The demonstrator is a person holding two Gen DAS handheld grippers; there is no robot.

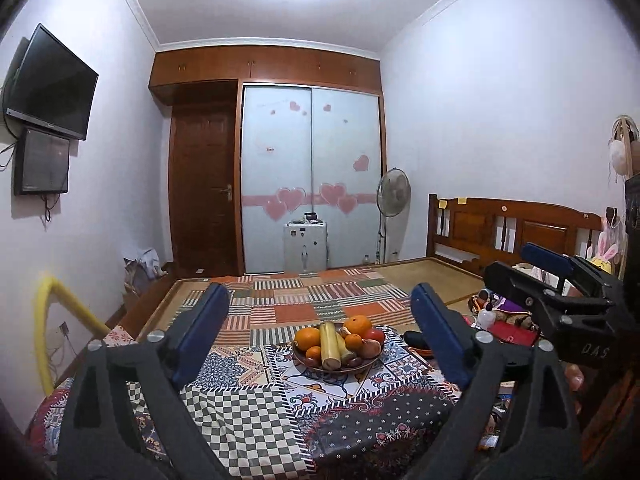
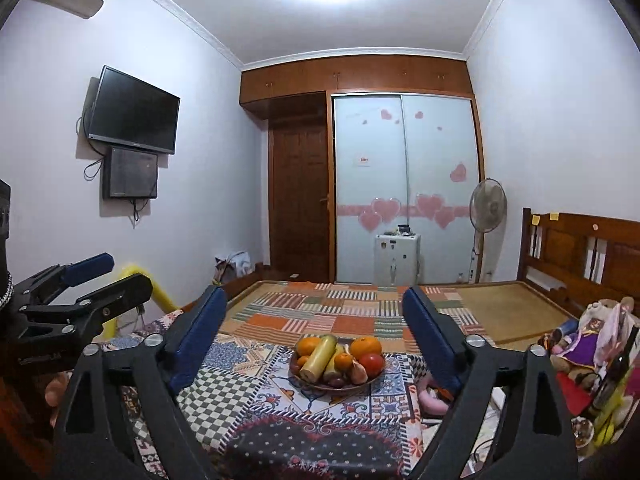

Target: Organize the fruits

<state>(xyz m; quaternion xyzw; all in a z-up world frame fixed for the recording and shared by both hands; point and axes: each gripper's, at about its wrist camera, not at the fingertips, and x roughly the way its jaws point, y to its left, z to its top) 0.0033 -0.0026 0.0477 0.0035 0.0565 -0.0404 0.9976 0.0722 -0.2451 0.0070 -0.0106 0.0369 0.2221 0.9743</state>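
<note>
Sitting dead ahead at twelve o'clock of both wide-open, empty claws, left claw (image 1: 320, 332) and right claw (image 2: 316, 330), the fruit plate (image 1: 316, 366) rests on the patchwork-covered counter (image 1: 240, 404), its long yellow fruit (image 1: 331, 345) pointing roughly twelve-to-six, neither claw clearly nearer.

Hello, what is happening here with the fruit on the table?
A person holds a gripper in each hand, aimed at a bowl of fruit on a patterned tablecloth. The left gripper and right gripper are both open and hold nothing. The oranges, the tomato and the long yellow fruit all lie untouched in the bowl.
</note>
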